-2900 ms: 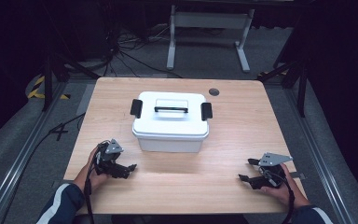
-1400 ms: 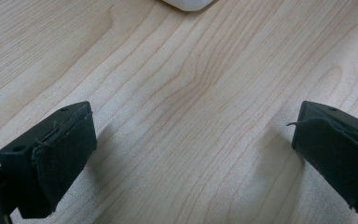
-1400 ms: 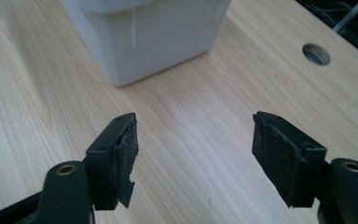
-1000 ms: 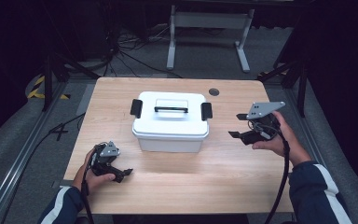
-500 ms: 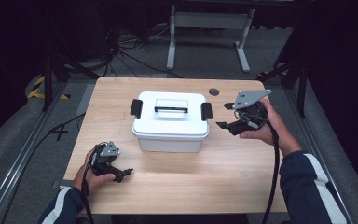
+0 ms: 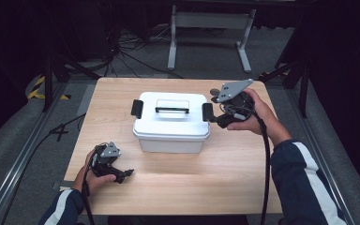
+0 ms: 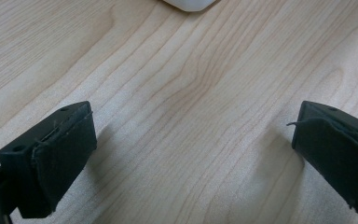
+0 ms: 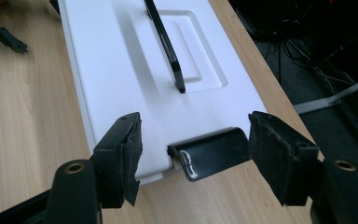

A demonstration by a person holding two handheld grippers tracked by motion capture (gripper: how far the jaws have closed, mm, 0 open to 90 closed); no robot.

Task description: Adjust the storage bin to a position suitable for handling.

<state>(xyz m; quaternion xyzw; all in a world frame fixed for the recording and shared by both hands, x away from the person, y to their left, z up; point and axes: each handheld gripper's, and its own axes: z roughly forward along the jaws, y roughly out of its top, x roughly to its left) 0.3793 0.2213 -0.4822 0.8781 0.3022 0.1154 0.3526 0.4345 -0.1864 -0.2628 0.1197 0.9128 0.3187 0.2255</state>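
Note:
A white lidded box point(image 6: 171, 123) with a black top handle point(image 6: 172, 110) stands mid-table, with black latches on its left end point(image 6: 136, 108) and right end point(image 6: 207, 112). My right gripper point(image 6: 215, 114) hovers at the box's right end, open, its jaws straddling the right latch point(image 8: 212, 152) without closing on it. The lid point(image 8: 121, 70) and handle point(image 8: 165, 44) stretch away beyond the jaws. My left gripper point(image 6: 122, 174) rests low at the table's front left, open, with only bare wood point(image 7: 191, 116) between its pads.
The wooden table point(image 6: 243, 173) has free room in front of the box and to its left. A small dark round object point(image 6: 214, 91) lies near the back right. Dark floor, cables and a metal stand point(image 6: 206, 28) lie beyond the far edge.
My right gripper rose from the front right corner and moved left to the box's right latch. The left gripper has stayed put.

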